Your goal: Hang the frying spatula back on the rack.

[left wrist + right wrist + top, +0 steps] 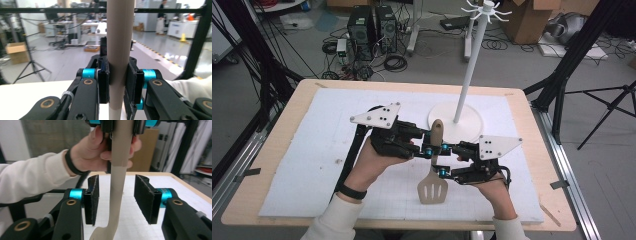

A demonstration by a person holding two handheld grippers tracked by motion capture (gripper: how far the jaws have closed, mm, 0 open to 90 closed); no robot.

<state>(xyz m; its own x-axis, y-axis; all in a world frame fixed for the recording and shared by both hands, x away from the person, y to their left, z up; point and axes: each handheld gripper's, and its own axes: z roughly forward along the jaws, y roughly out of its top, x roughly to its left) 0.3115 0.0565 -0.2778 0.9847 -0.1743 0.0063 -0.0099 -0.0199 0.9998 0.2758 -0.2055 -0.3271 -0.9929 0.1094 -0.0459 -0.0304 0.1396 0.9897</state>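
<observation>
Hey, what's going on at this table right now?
A person is handling a beige slotted spatula with two hand-held grippers. The left gripper is clamped on the spatula's handle and holds it up above the white mat, blade hanging down. The right gripper has its jaws open on either side of the handle, lower down, not touching it. A white hanging stand waits just behind.

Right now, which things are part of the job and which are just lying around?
Part of the job:
spatula, held upright by its handle
left gripper, shut on the spatula
right gripper, open around the handle
white stand with hooks on top

Just lying around:
computer towers
cardboard box
cables on the floor
</observation>
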